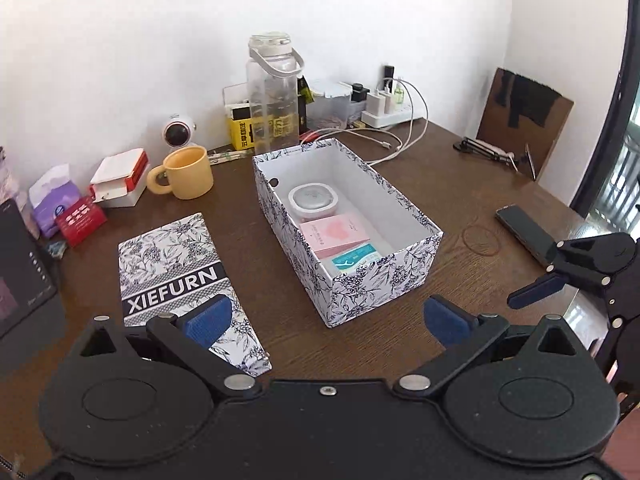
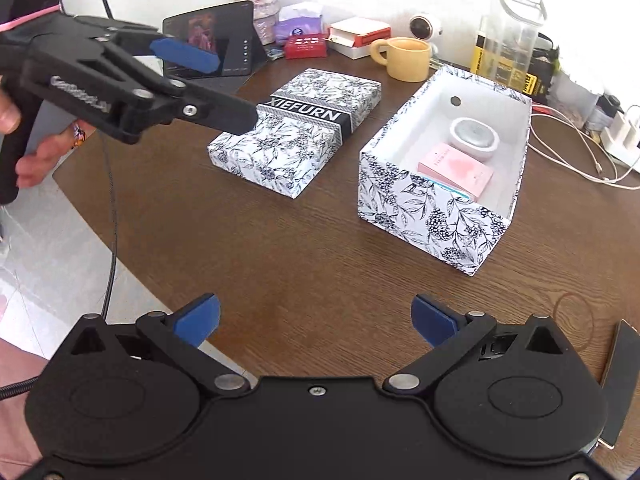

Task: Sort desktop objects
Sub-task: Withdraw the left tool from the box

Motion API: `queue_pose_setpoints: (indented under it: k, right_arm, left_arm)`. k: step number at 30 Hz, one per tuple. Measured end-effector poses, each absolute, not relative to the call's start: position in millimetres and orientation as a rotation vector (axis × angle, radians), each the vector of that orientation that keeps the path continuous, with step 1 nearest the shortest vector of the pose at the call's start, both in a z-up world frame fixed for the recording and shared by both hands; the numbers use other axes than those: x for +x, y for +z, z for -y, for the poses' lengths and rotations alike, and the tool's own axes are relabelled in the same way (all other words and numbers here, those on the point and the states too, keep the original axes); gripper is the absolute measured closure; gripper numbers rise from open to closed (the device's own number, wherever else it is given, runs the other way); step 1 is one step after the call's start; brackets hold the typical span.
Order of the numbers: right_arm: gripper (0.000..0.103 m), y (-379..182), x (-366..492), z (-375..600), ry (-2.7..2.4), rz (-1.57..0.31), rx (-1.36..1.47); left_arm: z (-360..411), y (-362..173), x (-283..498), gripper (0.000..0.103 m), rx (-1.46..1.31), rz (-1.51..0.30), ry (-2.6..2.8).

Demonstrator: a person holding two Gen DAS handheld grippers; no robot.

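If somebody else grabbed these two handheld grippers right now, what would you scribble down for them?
Left gripper: open, empty, hovering above the table's near edge, in front of the lid.
Right gripper: open, empty, over the near edge of the table.
Floral box: open at mid-table. Inside sit a round white case, a pink box and a teal packet.
Lid: lying flat on the table beside the box.
Done: three items are packed.
Left: probably put the lid on the box. A dark phone and a rubber band lie loose beyond the box, perhaps still to sort.
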State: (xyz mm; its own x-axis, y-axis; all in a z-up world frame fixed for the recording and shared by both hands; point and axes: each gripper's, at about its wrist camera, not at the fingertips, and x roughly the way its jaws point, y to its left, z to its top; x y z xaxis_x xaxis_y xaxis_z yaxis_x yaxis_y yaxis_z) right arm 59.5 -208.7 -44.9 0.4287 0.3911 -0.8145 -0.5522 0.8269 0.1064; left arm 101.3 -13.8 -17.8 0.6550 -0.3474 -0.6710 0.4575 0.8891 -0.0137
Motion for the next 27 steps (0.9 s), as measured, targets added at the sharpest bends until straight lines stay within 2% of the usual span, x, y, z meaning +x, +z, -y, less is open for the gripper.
queue_pose_setpoints:
  k: [15,27]
  right_arm:
    - [0.000,-41.4,22.4,206.0,0.638,-0.925,-0.220]
    - [0.000,-43.4,32.3,198.8,0.636,-0.928,-0.201]
  left_arm:
    - [1.2,-17.9,27.8,0.000,0.064,-0.713,-0.233]
    - [-8.7,-24.4,27.4,0.000,0.056,-0.734,-0.208]
